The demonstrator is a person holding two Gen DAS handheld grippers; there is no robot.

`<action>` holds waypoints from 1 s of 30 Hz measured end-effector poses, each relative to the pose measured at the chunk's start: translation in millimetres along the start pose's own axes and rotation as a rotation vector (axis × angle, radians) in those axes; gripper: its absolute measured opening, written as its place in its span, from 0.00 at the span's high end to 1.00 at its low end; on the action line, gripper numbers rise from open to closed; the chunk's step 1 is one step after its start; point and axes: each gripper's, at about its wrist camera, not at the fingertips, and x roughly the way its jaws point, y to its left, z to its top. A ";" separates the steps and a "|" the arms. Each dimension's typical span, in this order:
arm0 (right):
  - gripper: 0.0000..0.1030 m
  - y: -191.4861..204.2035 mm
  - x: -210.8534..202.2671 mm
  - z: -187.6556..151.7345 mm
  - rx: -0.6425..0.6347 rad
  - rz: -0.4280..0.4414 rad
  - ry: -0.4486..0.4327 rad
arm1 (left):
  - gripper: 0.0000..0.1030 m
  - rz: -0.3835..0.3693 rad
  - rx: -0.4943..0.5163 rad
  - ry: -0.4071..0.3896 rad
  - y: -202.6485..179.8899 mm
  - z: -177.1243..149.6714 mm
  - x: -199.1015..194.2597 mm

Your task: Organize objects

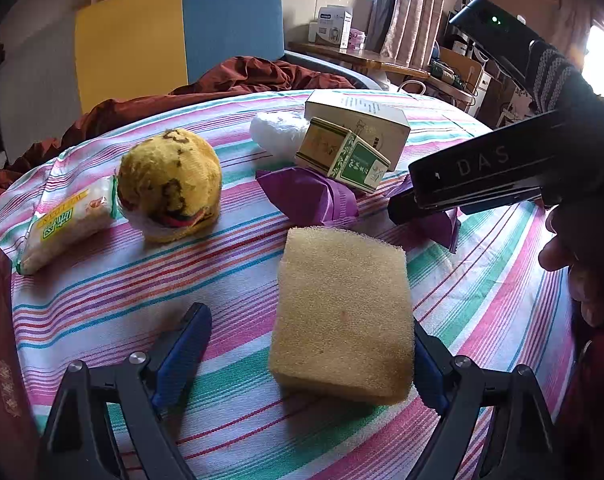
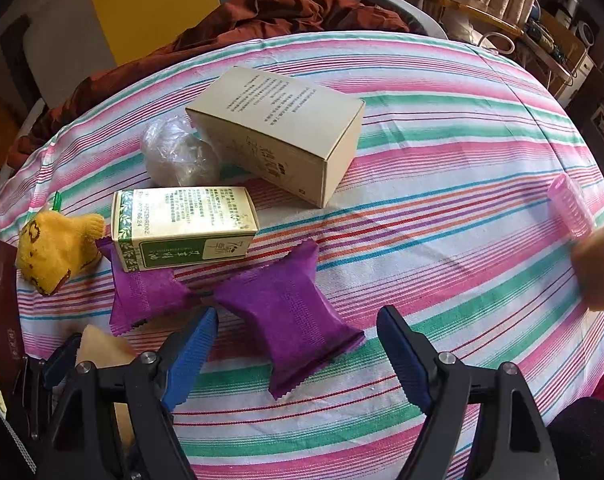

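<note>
Sponge [image 1: 342,316] lies on the striped desk [image 1: 482,280] between the spread fingers of the left claw [image 1: 308,354], long axis running away from it, right finger beside its edge. Right claw [image 2: 296,354], also spread, straddles a purple packet [image 2: 290,316]. Green box [image 2: 186,228] and beige box [image 2: 278,132] stand beyond, clear of both.

In my left view I see a tan sponge block [image 1: 342,316] lying flat at lower centre, a balled yellow sock [image 1: 170,184] at mid left and a white snack packet [image 1: 68,222] touching its left side. In my right view a purple wrapper [image 2: 290,316] lies at lower centre, a second purple wrapper [image 2: 146,296] to its left under a green box [image 2: 186,226], with a beige box [image 2: 278,132] above.
</note>
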 end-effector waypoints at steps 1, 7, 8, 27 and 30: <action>0.19 0.8 0.4 -0.4 -0.007 -0.008 0.002 | 0.12 -0.002 -0.002 0.000 2.1 1.4 1.4; 0.21 -4.0 3.3 -2.4 -0.003 -0.022 0.022 | 0.12 0.000 0.001 0.000 0.9 -3.4 -3.2; 0.21 -5.0 3.7 -2.8 -0.002 -0.020 0.025 | 0.12 0.001 0.002 0.000 1.2 -2.7 -2.7; 0.49 -22.1 4.2 -5.2 0.003 0.015 0.054 | 0.00 0.027 0.015 0.069 -8.8 -6.0 -14.5; 0.48 -25.2 3.5 -5.1 0.002 0.016 0.054 | 0.00 0.041 0.029 0.040 -11.1 -1.7 -26.3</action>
